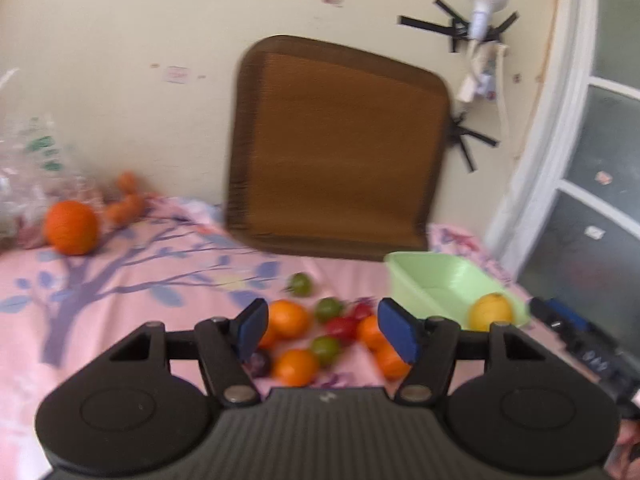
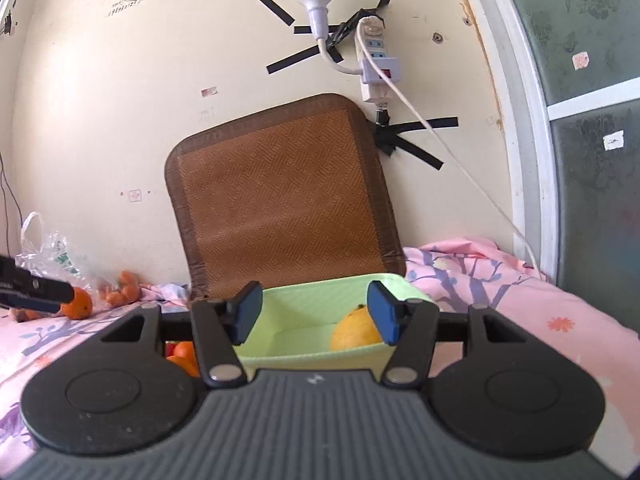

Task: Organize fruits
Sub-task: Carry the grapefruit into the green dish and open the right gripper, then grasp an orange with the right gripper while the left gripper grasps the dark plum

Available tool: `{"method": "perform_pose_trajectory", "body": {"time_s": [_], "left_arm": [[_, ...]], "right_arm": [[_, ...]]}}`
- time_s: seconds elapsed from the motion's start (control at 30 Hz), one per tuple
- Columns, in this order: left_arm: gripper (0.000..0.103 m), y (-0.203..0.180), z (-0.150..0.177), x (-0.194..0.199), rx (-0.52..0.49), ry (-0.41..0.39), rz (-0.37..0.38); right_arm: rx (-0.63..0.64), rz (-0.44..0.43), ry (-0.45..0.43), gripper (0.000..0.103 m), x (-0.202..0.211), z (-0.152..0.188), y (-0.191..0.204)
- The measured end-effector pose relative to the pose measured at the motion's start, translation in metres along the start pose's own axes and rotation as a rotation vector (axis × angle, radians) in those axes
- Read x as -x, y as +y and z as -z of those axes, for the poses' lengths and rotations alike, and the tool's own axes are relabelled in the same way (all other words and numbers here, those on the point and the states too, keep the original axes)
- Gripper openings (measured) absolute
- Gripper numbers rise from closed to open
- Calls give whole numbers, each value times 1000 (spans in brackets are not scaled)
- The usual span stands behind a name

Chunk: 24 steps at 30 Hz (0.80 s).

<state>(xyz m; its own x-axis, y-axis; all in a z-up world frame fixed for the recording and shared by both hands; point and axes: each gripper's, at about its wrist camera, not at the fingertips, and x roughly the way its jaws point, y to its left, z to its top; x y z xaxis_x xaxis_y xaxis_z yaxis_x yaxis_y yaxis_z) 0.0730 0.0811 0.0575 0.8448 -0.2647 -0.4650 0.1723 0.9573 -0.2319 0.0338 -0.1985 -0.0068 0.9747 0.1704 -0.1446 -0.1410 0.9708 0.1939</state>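
Your left gripper [image 1: 324, 330] is spread wide and holds nothing, with the fruit pile [image 1: 320, 340] at lower centre between its fingers. Your right gripper [image 2: 316, 312] gapes empty too; the green tub [image 2: 308, 336], long axis left-to-right, holds a yellow orange [image 2: 354, 330] at its right end.

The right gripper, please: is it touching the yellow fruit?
Apart. In the right wrist view the right gripper stands open above the bin; the yellow fruit lies inside, ungripped.
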Motion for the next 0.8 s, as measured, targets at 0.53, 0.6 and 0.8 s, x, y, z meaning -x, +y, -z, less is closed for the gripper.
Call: {"method": "perform_pose_trajectory", "body": {"time_s": [0.53, 0.6, 0.8], "left_arm": [[58, -22, 50, -2, -189, 73, 106], [58, -29, 56, -6, -219, 89, 118], [52, -39, 60, -17, -260, 123, 110]], "right_arm": [[184, -169, 326, 50, -66, 11, 81], [206, -154, 347, 50, -75, 15, 86], [173, -148, 407, 43, -89, 23, 79]]}}
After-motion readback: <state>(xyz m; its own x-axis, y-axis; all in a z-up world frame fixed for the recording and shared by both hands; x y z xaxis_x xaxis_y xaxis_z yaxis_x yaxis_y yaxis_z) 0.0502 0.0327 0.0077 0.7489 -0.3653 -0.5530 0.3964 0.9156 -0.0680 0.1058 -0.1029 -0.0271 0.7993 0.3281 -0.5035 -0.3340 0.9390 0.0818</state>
